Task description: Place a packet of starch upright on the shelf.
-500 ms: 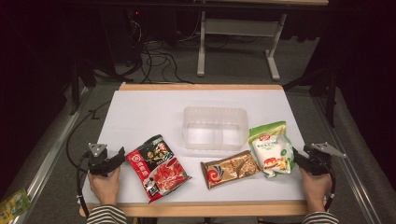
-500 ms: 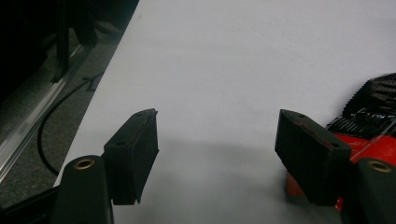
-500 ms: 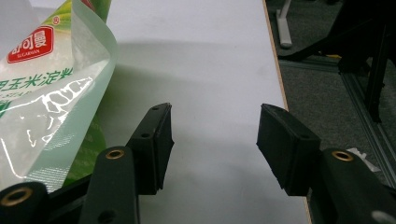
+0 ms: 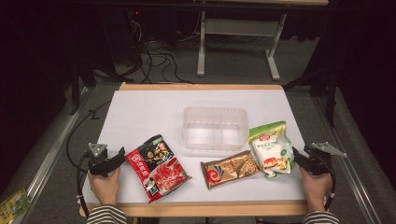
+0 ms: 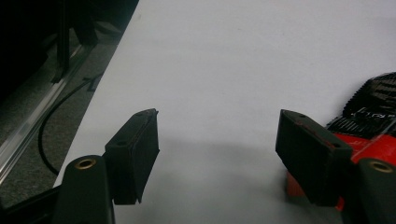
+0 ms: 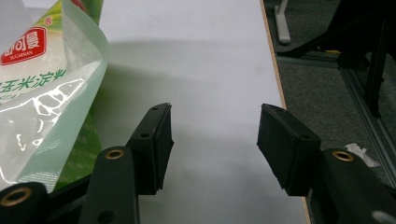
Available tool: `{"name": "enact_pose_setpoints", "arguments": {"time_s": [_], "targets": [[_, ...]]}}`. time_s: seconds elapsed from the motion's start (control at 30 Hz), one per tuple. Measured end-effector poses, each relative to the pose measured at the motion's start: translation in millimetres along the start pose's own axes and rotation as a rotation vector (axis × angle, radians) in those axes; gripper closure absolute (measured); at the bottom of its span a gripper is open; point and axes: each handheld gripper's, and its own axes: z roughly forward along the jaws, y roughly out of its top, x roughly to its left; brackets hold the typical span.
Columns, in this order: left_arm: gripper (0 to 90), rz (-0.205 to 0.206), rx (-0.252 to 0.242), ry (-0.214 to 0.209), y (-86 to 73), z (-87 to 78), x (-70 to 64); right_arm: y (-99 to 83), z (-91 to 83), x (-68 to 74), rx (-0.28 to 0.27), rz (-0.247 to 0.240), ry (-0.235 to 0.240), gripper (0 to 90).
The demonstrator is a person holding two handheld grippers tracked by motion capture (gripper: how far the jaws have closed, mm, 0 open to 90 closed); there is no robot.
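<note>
A clear plastic tub (image 4: 215, 128) stands at the middle of the white table (image 4: 149, 112). In front of it lie three packets: a red and black one (image 4: 156, 167), a brown one (image 4: 231, 169) and a green and white one (image 4: 271, 148). My left gripper (image 4: 119, 157) rests open at the table's front left, just left of the red and black packet (image 5: 369, 121), nothing between its jaws. My right gripper (image 4: 299, 158) is open at the front right, right beside the green and white packet (image 6: 42, 98), over bare table.
The table's right edge (image 6: 273, 70) runs close to my right gripper, with floor and a metal rail beyond. Cables (image 4: 154, 56) and a desk frame (image 4: 233, 42) stand behind the table. A small green packet (image 4: 14, 204) lies on the floor at left.
</note>
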Motion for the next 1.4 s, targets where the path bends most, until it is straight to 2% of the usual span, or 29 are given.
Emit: {"name": "enact_pose_setpoints", "arguments": {"time_s": [0.43, 0.83, 0.97, 1.07, 1.17, 1.4], "targets": [[30.7, -0.002, -0.007, 0.005, -0.3, 0.4, -0.8, 1.4, 1.3, -0.7, 0.016, 0.013, -0.002, 45.4], [30.7, 0.007, -0.005, 0.008, -0.3, -0.2, -1.2, 2.1, -2.7, -3.2, -0.005, 0.023, -0.02, 46.2], [30.1, 0.011, -0.01, 0.016, -0.5, -0.5, -2.0, 3.2, -8.6, -3.4, -0.016, 0.01, -0.02, 46.6], [30.0, 0.009, -0.009, 0.016, -0.5, -0.4, -1.8, 3.3, -12.5, -3.3, -0.015, 0.019, -0.015, 46.6], [30.0, 0.011, -0.012, 0.017, -0.6, -0.6, -2.0, 3.3, -18.0, -4.0, -0.035, 0.014, -0.016, 48.3], [29.3, 0.012, -0.013, 0.026, -0.7, -0.9, -2.4, 5.7, -29.1, -4.1, -0.044, 0.005, 0.008, 49.4]]}}
